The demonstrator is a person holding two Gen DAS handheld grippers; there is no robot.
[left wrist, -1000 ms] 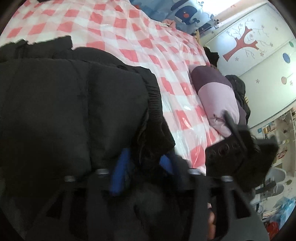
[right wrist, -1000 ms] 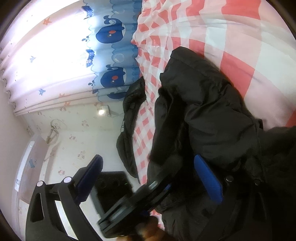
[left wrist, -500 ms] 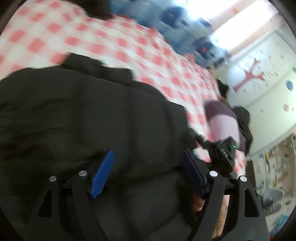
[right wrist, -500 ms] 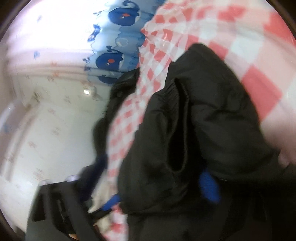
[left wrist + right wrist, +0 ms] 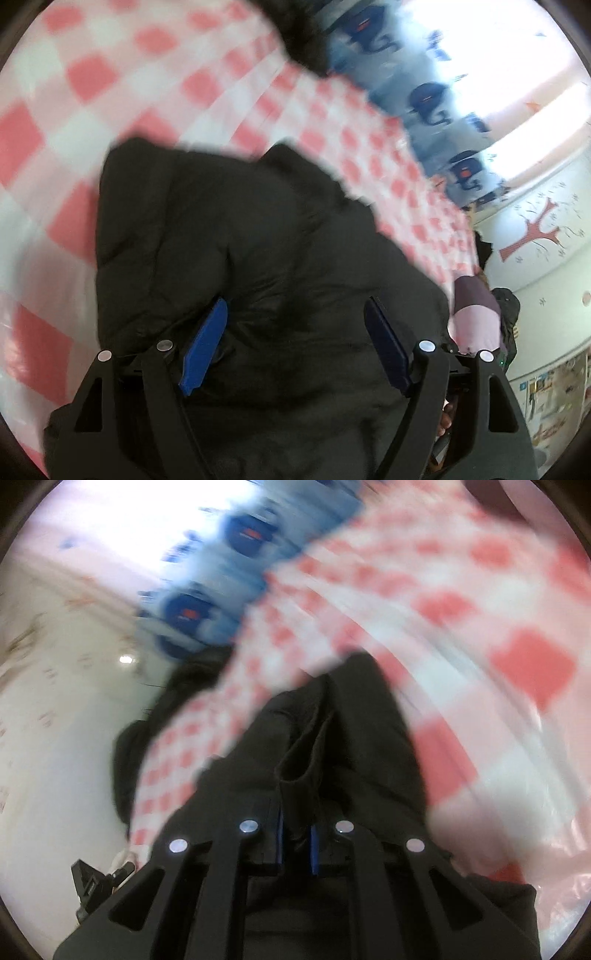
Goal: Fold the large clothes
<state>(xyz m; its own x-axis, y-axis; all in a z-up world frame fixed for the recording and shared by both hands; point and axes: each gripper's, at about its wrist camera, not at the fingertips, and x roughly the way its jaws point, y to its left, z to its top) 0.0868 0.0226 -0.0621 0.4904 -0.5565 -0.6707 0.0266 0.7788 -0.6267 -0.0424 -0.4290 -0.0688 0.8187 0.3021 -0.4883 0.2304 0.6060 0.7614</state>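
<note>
- The black padded jacket (image 5: pixel 236 258) lies bunched on the red-and-white checked sheet (image 5: pixel 55 122), at the near edge.
- The right gripper (image 5: pixel 295 840) pinches a raised fold of the jacket between its blue pads (almost closed).
- The left gripper (image 5: pixel 295 343) stands wide above the jacket, its pads clear of the cloth.
- Far right: whale-print curtain (image 5: pixel 428 99), purple-and-pink bundle (image 5: pixel 476 317).

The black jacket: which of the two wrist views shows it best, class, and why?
The left wrist view. There the black jacket fills the centre, its outline clear against the checked cover. The right wrist view shows only a narrow, blurred fold that the right gripper is pinching.
</note>
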